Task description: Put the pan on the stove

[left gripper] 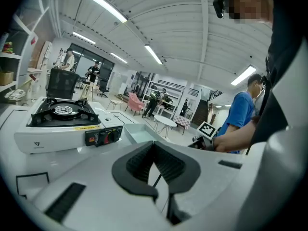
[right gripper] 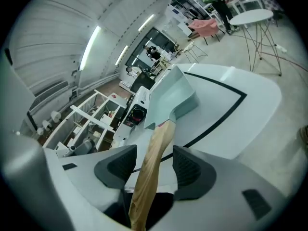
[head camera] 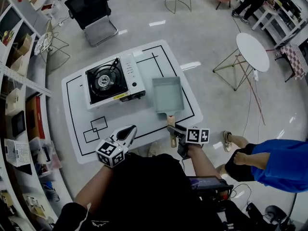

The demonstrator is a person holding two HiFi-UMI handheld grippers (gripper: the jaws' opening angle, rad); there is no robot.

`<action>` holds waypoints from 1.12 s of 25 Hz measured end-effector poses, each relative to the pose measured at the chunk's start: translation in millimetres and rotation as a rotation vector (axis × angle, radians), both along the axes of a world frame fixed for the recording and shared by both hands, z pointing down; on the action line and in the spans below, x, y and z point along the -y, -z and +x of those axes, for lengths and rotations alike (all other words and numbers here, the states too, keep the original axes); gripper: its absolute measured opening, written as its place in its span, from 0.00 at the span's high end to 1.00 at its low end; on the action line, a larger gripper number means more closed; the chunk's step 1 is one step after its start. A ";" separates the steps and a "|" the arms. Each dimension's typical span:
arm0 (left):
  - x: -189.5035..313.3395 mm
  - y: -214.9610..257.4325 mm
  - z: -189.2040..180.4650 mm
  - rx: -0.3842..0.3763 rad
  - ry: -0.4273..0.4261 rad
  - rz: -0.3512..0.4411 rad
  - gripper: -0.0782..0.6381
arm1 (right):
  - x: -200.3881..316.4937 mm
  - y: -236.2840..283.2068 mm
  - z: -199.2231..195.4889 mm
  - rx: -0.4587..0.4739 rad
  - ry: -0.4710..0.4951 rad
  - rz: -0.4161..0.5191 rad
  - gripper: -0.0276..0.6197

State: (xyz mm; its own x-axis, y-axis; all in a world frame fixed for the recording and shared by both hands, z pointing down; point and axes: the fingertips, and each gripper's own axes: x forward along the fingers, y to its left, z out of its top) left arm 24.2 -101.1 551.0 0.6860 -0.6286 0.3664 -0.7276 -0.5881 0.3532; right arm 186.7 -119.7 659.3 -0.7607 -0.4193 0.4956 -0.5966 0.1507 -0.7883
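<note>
Evidently the pan (head camera: 167, 94) lies lengthwise, handle (head camera: 172, 129) toward the person.

Long ceiling strip lights (left gripper: 103, 4) give bright, even light in both gripper views. In the head view they leave white glare patches on the glossy floor (head camera: 157, 23), and shadows on the white tabletop (head camera: 139, 114) are faint and soft. Fisheye bending curves straight lines toward every edge, and black corners ring both gripper views. At the lower centre of the right gripper view, the wooden pan handle (right gripper: 147, 186) is out of focus.
</note>
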 end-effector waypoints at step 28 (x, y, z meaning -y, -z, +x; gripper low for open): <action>7.7 -14.8 3.2 0.018 0.012 -0.032 0.88 | 6.9 -7.6 -14.2 0.324 -0.113 -0.146 0.78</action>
State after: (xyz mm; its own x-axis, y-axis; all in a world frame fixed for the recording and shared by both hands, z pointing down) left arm 27.4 -108.8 565.8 0.6715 -0.6246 0.3986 -0.7410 -0.5676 0.3588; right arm 172.5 -126.6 667.0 -0.8411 -0.4520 0.2972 -0.3188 -0.0297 -0.9474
